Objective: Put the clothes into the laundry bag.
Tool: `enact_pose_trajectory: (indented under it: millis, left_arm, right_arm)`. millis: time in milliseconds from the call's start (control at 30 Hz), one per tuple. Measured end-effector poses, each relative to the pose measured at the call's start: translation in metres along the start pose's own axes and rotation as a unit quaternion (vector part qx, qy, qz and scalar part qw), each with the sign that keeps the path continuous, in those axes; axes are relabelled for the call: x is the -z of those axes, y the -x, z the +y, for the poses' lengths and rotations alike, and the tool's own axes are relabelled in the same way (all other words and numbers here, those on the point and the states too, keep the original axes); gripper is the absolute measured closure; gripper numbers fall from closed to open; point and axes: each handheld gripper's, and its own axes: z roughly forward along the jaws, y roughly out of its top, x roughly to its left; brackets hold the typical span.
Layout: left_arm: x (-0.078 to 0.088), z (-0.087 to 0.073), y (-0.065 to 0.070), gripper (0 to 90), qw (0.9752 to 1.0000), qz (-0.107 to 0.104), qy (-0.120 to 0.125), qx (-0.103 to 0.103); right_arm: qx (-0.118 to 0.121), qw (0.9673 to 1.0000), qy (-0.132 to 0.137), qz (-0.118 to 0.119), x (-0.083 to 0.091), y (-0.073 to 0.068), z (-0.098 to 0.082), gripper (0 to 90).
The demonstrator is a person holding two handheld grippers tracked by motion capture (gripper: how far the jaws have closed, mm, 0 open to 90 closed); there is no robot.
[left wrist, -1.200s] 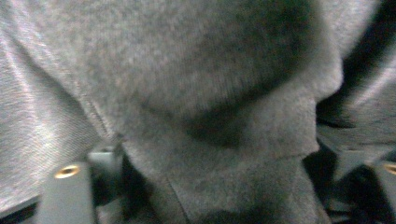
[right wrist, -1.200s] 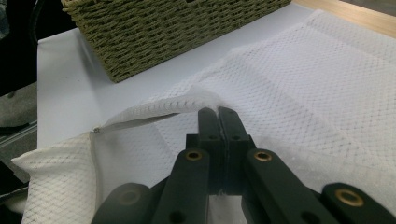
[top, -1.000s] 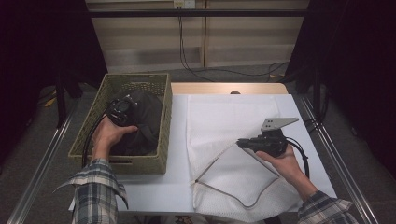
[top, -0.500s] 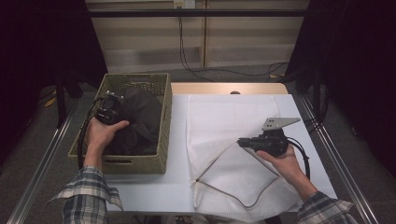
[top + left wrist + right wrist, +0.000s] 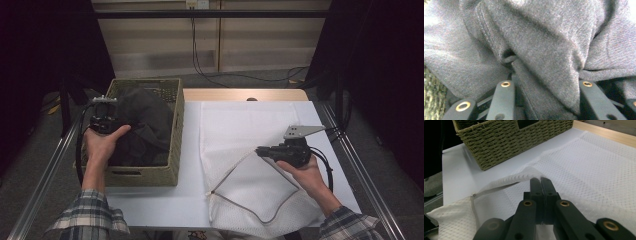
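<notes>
While lifted, dark garment (image 5: 549,50) clamped.

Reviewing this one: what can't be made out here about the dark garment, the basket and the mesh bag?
- High view: left gripper tips are buried in the dark garment; the cloth hides the basket floor.
- Left gripper view: cloth lies between the jaws, but whether they press on it is unclear; picture edges cut the garment off.
- High view: the mesh bag hangs past the table's near edge.
- Right gripper view: right gripper pinches the bag's rim; its inside is hidden.
</notes>
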Motion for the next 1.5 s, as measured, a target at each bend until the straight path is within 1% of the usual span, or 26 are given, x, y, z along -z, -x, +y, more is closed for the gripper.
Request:
enact_pose_trajectory:
  millis: [67,133,200,267,367,400,433,467,500,567,633,767,800,900,967,1000,1033,1100,1133,1167,1267,1333,1367,1400,1467,1500]
  left_arm:
    - [0.007,-0.003,0.002,65.0,0.9999,0.002,0.014,0.001]
    - [0.015,-0.006,0.001,65.0,0.9995,-0.006,0.031,0.005]
    - [0.022,-0.008,0.000,64.9,0.9989,-0.007,0.045,0.013]
    - [0.027,-0.009,-0.001,64.9,0.9981,-0.004,0.061,0.011]
    - [0.033,-0.010,-0.001,65.0,0.9957,-0.005,0.090,0.022]
    - [0.034,-0.010,-0.002,64.9,0.9956,-0.008,0.091,0.020]
    - [0.035,-0.010,-0.002,64.9,0.9948,-0.011,0.099,0.023]
    - [0.036,-0.009,-0.001,64.9,0.9941,-0.007,0.106,0.021]
    - [0.038,-0.009,-0.001,64.9,0.9936,-0.011,0.110,0.022]
    - [0.040,-0.008,0.001,65.0,0.9927,-0.006,0.119,0.019]
    - [0.043,-0.008,0.002,65.0,0.9921,-0.008,0.124,0.018]
    - [0.050,-0.008,0.004,65.0,0.9893,-0.015,0.144,0.019]
    - [0.052,-0.008,0.004,65.0,0.9888,-0.019,0.147,0.016]
    - [0.058,-0.005,0.006,65.0,0.9885,-0.016,0.150,0.008]
    - [0.062,-0.004,0.008,65.0,0.9867,-0.017,0.162,0.004]
    - [0.063,-0.004,0.008,65.0,0.9853,-0.023,0.169,0.003]
    - [0.065,-0.004,0.009,65.0,0.9840,-0.029,0.176,0.006]
    - [0.067,-0.002,0.010,65.0,0.9821,-0.035,0.185,0.007]
    - [0.068,-0.001,0.010,64.9,0.9814,-0.035,0.189,0.008]
    - [0.070,0.000,0.011,64.9,0.9811,-0.035,0.190,0.004]
    - [0.073,0.002,0.015,64.9,0.9788,-0.037,0.201,0.001]
    - [0.076,0.004,0.017,65.0,0.9777,-0.034,0.207,-0.004]
    - [0.078,0.005,0.018,65.0,0.9758,-0.039,0.215,-0.002]
    - [0.080,0.006,0.018,65.0,0.9752,-0.041,0.217,-0.005]
    - [0.083,0.007,0.020,64.9,0.9733,-0.041,0.226,-0.003]
    - [0.085,0.008,0.020,64.9,0.9733,-0.044,0.225,-0.005]
  right_arm:
    - [0.000,1.0000,0.001,0.000,-0.001,0.000,0.000,89.7]
    - [0.001,1.0000,0.001,0.001,-0.002,0.000,0.000,89.7]
    - [-0.003,1.0000,0.002,0.006,-0.002,0.000,0.000,89.7]
    - [-0.004,1.0000,0.003,0.007,-0.003,0.000,0.000,89.7]
    - [-0.006,0.9999,0.005,0.011,-0.004,0.000,0.000,89.7]
    - [-0.006,0.9999,0.005,0.012,-0.004,0.001,0.001,89.7]
    - [-0.006,0.9999,0.005,0.012,-0.005,0.002,0.001,89.8]
    - [-0.007,0.9999,0.006,0.013,-0.006,0.002,0.001,89.7]
    - [-0.007,0.9999,0.005,0.014,-0.007,0.003,0.001,89.8]
    - [-0.009,0.9998,0.004,0.015,-0.008,0.003,0.001,89.8]
    - [-0.008,0.9998,0.005,0.016,-0.008,0.003,0.002,89.8]
    - [-0.009,0.9998,0.006,0.014,-0.007,0.003,0.002,89.8]
    - [-0.009,0.9998,0.007,0.014,-0.007,0.003,0.002,89.8]
    - [-0.008,0.9998,0.008,0.014,-0.007,0.003,0.002,89.8]
    - [-0.008,0.9998,0.009,0.015,-0.007,0.002,0.002,89.8]
    - [-0.007,0.9998,0.009,0.016,-0.007,0.002,0.003,89.8]
    - [-0.008,0.9998,0.009,0.016,-0.007,0.003,0.003,89.8]
    - [-0.010,0.9998,0.009,0.015,-0.007,0.003,0.002,89.8]
    - [-0.011,0.9998,0.008,0.015,-0.007,0.003,0.002,89.8]
    - [-0.012,0.9998,0.009,0.016,-0.007,0.003,0.002,89.8]
    - [-0.010,0.9998,0.009,0.016,-0.007,0.003,0.002,89.8]
    - [-0.012,0.9998,0.009,0.016,-0.006,0.003,0.002,89.8]
    - [-0.011,0.9998,0.009,0.016,-0.007,0.003,0.002,89.8]
    - [-0.011,0.9998,0.009,0.016,-0.007,0.003,0.002,89.8]
    - [-0.011,0.9998,0.009,0.016,-0.007,0.003,0.002,89.8]
    - [-0.010,0.9998,0.009,0.015,-0.007,0.003,0.002,89.8]
